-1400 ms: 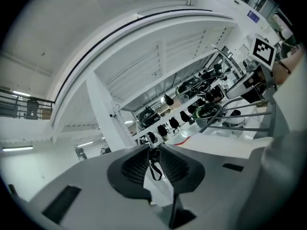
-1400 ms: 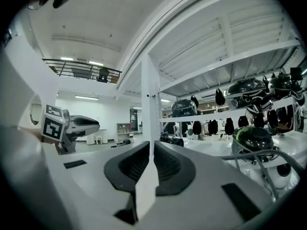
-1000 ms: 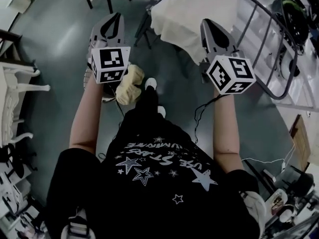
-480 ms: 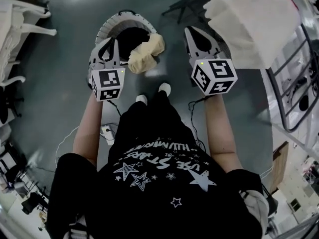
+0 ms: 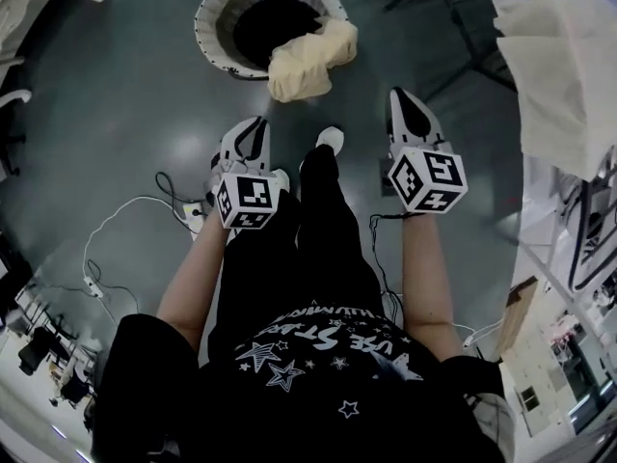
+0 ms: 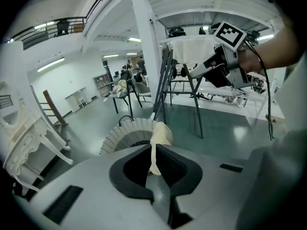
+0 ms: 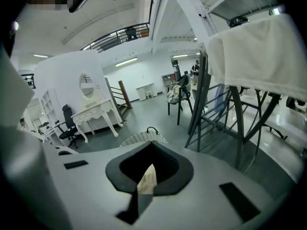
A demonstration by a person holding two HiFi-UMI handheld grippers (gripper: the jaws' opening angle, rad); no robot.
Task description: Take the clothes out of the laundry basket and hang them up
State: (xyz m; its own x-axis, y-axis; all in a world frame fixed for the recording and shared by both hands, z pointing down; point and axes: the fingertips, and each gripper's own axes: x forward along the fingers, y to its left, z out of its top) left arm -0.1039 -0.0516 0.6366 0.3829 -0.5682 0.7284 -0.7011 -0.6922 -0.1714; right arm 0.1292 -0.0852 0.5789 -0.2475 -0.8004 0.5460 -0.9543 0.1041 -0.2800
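The laundry basket (image 5: 206,29) is round, with a white ribbed wall and a dark hollow, and it stands on a smooth grey floor (image 5: 106,104). A cream garment (image 5: 308,56), soft and crumpled, lies over the basket's rim on the side nearest the person and spills outside the wall. In the head view its long axis runs slantwise, from lower left to upper right along the rim. The left gripper (image 5: 254,123) and the right gripper (image 5: 405,99) are grey shells with black-lined jaws and a marker cube behind. They hang short of the basket, one on either side of the person's legs (image 5: 323,220), well apart from the garment, with their tips aimed toward it. Each gripper's jaws are pressed together with nothing caught between them; the garment shows only as a cream sliver beyond the slit. To the right, a pale, towel-like cloth (image 5: 564,75) drapes over a dark metal drying rack (image 7: 237,128).
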